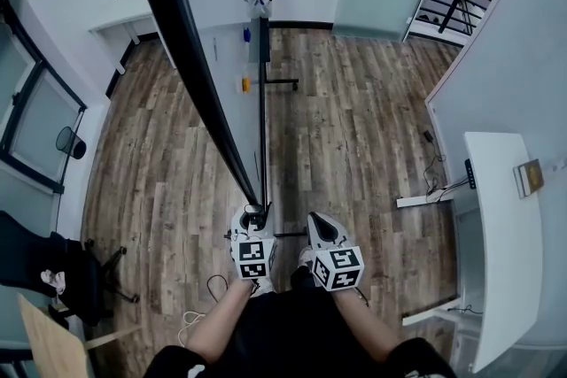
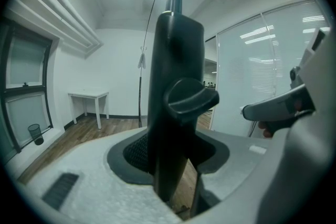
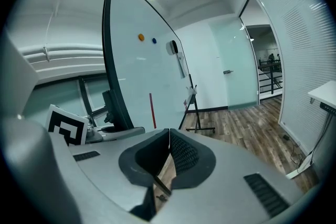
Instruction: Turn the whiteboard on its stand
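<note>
From above, the whiteboard (image 1: pixel 190 57) shows edge-on, its black frame running from the top left down to my hands. My left gripper (image 1: pixel 251 233) is at the frame's near end. In the left gripper view its jaws (image 2: pixel 173 165) stand closed around the black side post (image 2: pixel 176 86), which carries a locking knob (image 2: pixel 191 97). My right gripper (image 1: pixel 322 231) hangs just right of it, shut with nothing held (image 3: pixel 168 136). The right gripper view shows the tilted white board face (image 3: pixel 147 60) with two small magnets and a red marker stroke.
The stand's black foot (image 1: pixel 276 84) crosses the wood floor beyond the board. A white desk (image 1: pixel 500 226) lines the right wall. A black chair (image 1: pixel 53 266) and a wooden panel (image 1: pixel 44 336) stand at the left, and a cable (image 1: pixel 199 305) lies near my feet.
</note>
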{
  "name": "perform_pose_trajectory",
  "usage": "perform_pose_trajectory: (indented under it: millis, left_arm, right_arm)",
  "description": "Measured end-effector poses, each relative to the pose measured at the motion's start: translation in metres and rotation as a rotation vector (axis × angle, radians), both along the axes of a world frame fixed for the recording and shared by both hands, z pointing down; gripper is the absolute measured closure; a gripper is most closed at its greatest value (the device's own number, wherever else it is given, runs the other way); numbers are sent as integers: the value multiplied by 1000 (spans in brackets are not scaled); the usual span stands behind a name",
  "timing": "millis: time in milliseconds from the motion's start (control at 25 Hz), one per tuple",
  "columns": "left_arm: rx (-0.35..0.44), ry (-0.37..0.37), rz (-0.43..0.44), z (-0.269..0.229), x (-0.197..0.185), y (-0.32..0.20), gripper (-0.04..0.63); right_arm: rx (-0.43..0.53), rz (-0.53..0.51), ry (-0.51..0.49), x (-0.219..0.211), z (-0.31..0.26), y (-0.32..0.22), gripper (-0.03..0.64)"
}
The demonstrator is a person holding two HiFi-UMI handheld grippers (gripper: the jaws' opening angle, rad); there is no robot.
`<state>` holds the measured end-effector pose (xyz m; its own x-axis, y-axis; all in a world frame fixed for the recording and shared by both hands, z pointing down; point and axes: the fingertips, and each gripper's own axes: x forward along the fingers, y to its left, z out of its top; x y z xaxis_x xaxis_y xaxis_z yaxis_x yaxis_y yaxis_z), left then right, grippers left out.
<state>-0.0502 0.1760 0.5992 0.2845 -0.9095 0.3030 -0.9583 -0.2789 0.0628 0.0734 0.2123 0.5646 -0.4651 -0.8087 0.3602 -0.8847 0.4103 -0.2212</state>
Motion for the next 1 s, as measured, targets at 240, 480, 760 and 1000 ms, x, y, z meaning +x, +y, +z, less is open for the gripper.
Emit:
perform_pose_trajectory:
  millis: [240,480,760,1000]
  left_arm:
    - [-4,2,-9,0,0,19,411]
    - [-2,2,-6,-2,2,24,411]
    - [10,7,0,-4,1,19,408]
    - [15,40,14,-15,0,21,354]
  right_arm:
    - [3,3,-1,3,-2,6,603]
    - [1,2,-1,4,-4,6,603]
    - [2,-2,0,0,-8,4,603]
    - [4,-5,-1,-4,-7,5,603]
